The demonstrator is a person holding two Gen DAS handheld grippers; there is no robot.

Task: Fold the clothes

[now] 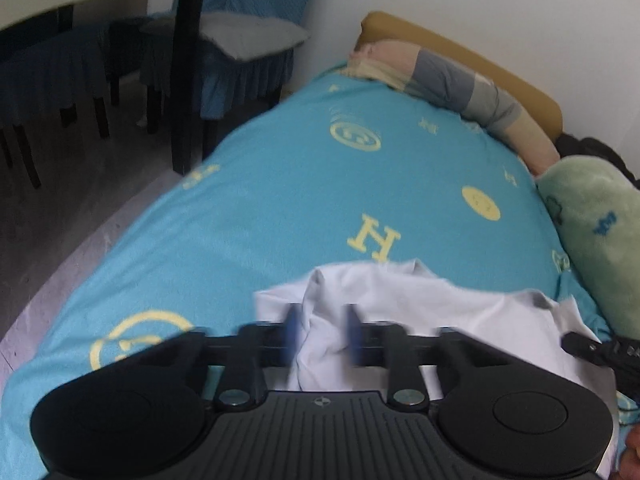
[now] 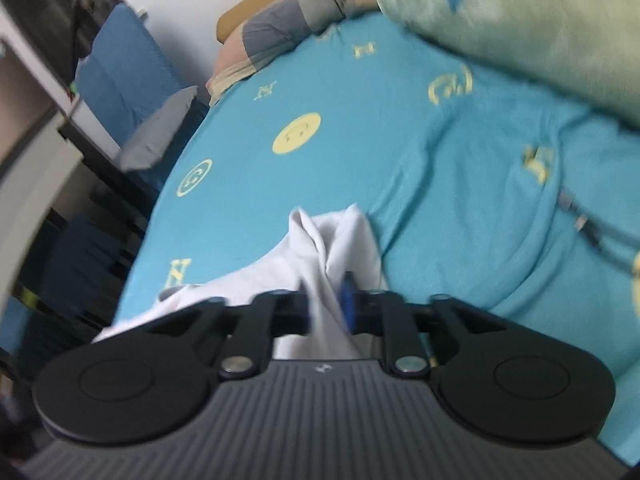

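Observation:
A white garment (image 1: 420,304) lies bunched on a turquoise bedsheet (image 1: 304,184) with yellow letters and faces. My left gripper (image 1: 323,334) is shut on a raised fold of the white garment, its blue pads (image 1: 293,330) on either side of the cloth. In the right wrist view my right gripper (image 2: 329,308) is shut on another bunched edge of the white garment (image 2: 320,248), which rises in a peak above the bedsheet (image 2: 460,184). The other gripper's black tip (image 1: 588,346) shows at the right edge of the left wrist view.
A grey and pink pillow (image 1: 460,80) lies against a tan headboard (image 1: 460,48). A pale green plush blanket (image 1: 600,224) lies on the bed's right side. Blue-covered chairs (image 1: 240,52) and a dark table leg (image 1: 186,80) stand left of the bed. A cable (image 2: 592,228) lies on the sheet.

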